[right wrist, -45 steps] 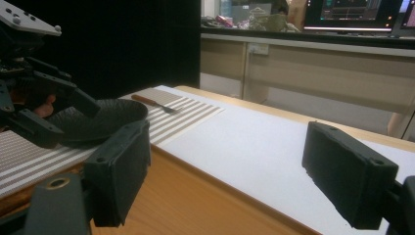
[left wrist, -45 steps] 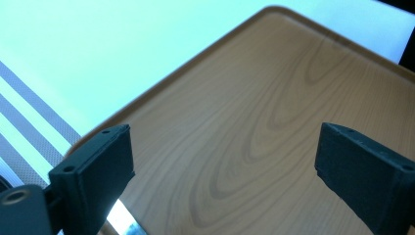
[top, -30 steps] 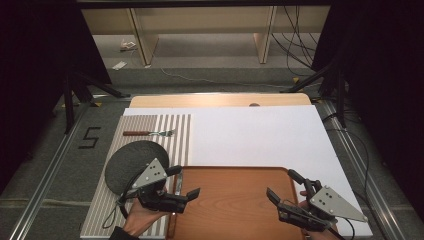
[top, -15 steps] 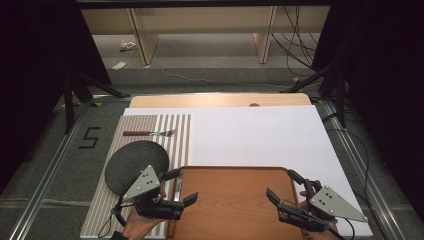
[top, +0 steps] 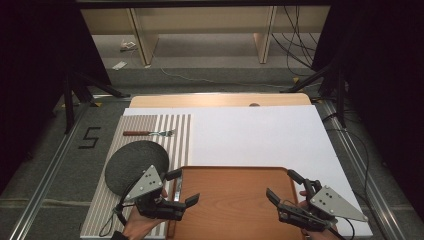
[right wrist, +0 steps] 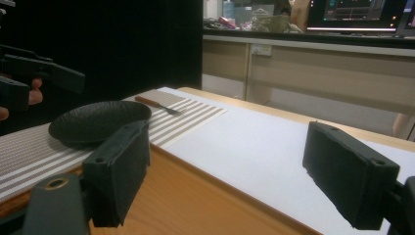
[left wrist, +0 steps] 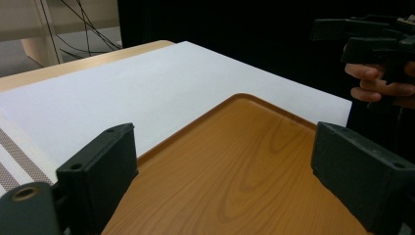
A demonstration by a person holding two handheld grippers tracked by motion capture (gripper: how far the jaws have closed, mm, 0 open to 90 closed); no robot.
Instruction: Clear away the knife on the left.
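A wooden tray [top: 235, 169] lies at the table's near edge with nothing on it. My left gripper [top: 184, 189] hovers over the tray's left rim, jaws open and holding nothing. My right gripper [top: 285, 186] is open at the tray's right rim, pointing inward. In the left gripper view, the left gripper [left wrist: 230, 176] frames the bare tray [left wrist: 235, 161], with the right gripper [left wrist: 372, 39] and a hand far off. In the right gripper view, the right gripper [right wrist: 232, 171] looks across the tray's edge [right wrist: 195, 196] toward a black plate [right wrist: 98, 120].
The black plate [top: 135, 162] rests on a striped placemat [top: 180, 130], just left of the tray. A fork [top: 150, 133] with a brown handle lies farther back on the mat. A white board [top: 260, 135] covers the table behind the tray.
My left gripper has drifted slightly toward the near edge of the table. The right gripper has hardly moved. Both stay open.
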